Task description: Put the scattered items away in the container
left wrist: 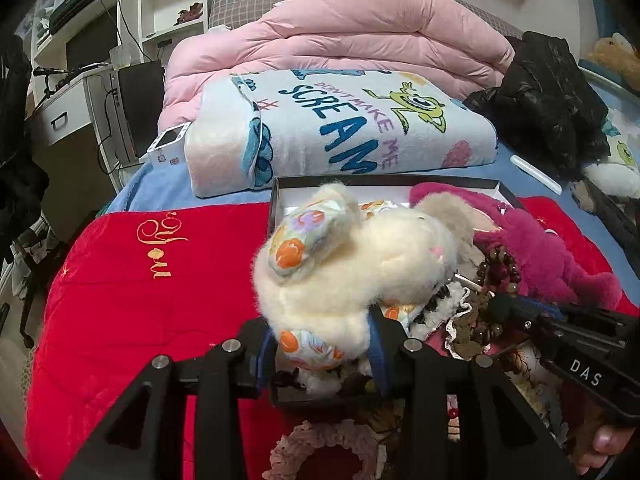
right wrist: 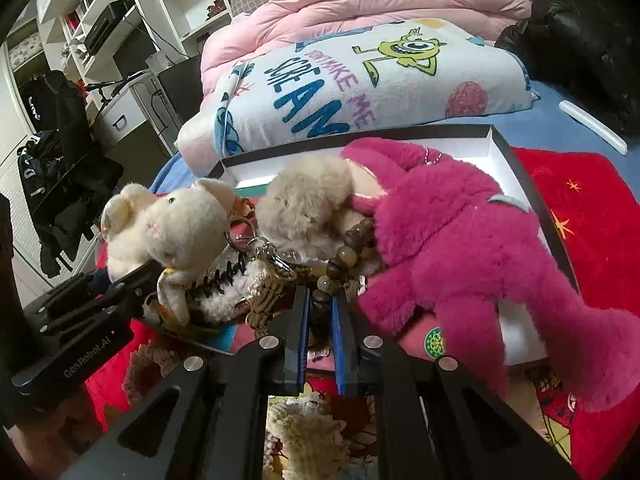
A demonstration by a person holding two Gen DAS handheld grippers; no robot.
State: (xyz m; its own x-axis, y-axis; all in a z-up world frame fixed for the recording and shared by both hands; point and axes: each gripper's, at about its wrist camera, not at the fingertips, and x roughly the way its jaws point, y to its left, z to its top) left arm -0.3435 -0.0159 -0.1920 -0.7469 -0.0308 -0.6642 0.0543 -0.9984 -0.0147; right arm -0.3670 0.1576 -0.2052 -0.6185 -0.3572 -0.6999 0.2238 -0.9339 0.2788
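My left gripper point(left wrist: 320, 344) is shut on a cream plush rabbit point(left wrist: 352, 264) with flower-print ears and holds it over the near left corner of the black-rimmed box point(left wrist: 276, 196). The rabbit also shows in the right wrist view point(right wrist: 176, 228), with the left gripper point(right wrist: 132, 284) beneath it. My right gripper point(right wrist: 320, 312) is shut on a brown bead bracelet point(right wrist: 344, 256) at the box's near edge. In the box point(right wrist: 496, 136) lie a magenta plush bear point(right wrist: 460, 240), a beige plush point(right wrist: 308, 204) and a keychain point(right wrist: 272, 260).
The box sits on a red quilt point(left wrist: 140, 280) on the bed. Behind it lie a folded cartoon blanket point(left wrist: 340, 132), a pink duvet point(left wrist: 340, 28) and a black jacket point(left wrist: 548, 100). A pink knitted scrunchie point(left wrist: 324, 440) lies near. Shelves and a desk stand left.
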